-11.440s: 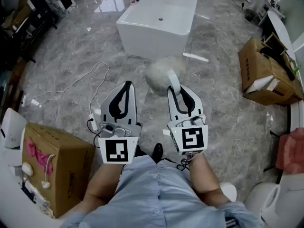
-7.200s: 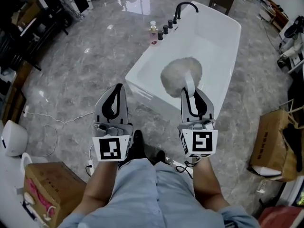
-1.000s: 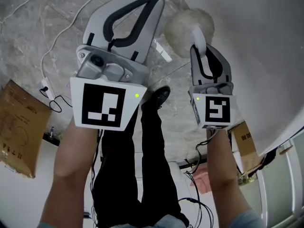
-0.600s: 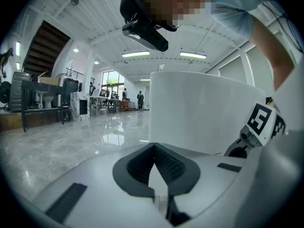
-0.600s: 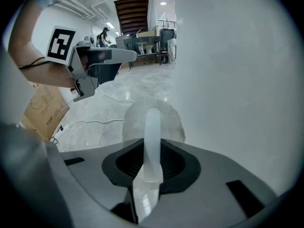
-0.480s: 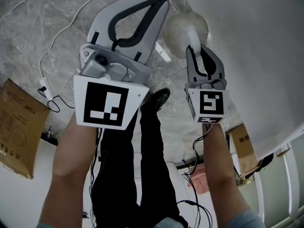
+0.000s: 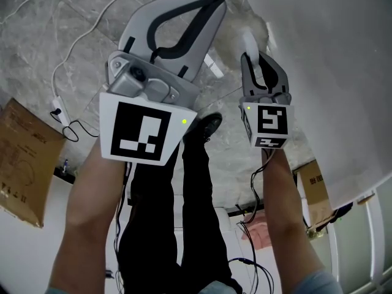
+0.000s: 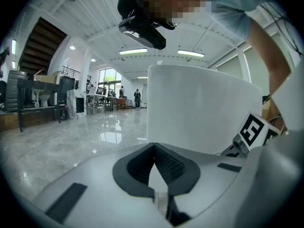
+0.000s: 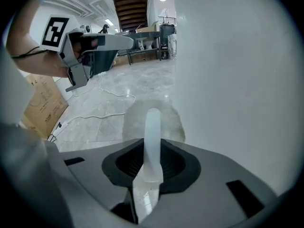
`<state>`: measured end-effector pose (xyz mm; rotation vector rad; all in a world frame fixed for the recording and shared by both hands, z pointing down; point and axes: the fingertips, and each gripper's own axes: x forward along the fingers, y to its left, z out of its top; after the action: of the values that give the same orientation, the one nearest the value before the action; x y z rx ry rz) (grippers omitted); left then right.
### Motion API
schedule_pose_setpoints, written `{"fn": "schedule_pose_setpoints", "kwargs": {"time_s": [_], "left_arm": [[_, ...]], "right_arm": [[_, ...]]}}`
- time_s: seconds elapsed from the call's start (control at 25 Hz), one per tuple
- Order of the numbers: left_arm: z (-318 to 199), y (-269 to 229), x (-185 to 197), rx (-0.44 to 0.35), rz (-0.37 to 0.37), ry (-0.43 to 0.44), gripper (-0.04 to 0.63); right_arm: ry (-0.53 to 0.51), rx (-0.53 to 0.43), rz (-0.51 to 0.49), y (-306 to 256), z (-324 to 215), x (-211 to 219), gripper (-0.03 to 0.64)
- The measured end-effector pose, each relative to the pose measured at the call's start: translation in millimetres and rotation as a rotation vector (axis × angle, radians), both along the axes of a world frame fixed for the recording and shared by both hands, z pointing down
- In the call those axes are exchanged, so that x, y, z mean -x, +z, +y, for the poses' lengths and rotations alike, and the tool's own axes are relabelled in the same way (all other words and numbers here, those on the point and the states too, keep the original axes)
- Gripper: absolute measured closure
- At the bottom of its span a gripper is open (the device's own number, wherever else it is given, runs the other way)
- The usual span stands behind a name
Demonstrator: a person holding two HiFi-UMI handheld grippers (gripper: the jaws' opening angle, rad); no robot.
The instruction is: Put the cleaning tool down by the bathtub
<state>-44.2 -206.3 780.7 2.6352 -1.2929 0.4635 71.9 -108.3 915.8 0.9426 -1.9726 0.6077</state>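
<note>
Plainly, cleaning tool (image 9: 152, 134): a fluffy pale head (image 9: 130, 120) on a short, stiff, translucent handle (image 9: 153, 151); judge it light and not fragile; the head is soft and will squash, so it gives you no firm purchase.
Where to hold: take it by the handle, low down near its butt, as you have it; the plastic looks smooth and may twist or slip if you loosen unevenly.
Where it is: the head hangs low over the floor (image 9: 95, 122), close against the foot of the bathtub (image 9: 237, 80) outer wall; whether the fluff touches the floor these views do not settle.
Right gripper (image 9: 151, 142): jaws clenched on the handle's lower end, standing fairly wide around it; the handle points away from you towards the head.
Left gripper (image 8: 153, 146): jaws closed tip to tip on nothing; it is held up to the side, facing the bathtub wall, touching neither tool nor tub.
Setting down, as a judgement: lower until the head bears on the floor, then release; being light, it should lie where it lands, though the handle may tip against the tub.
</note>
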Motion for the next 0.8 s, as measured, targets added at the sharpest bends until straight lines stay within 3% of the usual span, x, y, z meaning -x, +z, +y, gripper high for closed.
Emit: {"fn": "schedule_pose_setpoints", "kwargs": {"time_s": [0.8], "left_arm": [[3, 4, -1, 0.02, -0.011, 0.013, 0.58]], "right_arm": [[-0.009, 0.029, 0.035, 40, 1, -6, 0.521]]}}
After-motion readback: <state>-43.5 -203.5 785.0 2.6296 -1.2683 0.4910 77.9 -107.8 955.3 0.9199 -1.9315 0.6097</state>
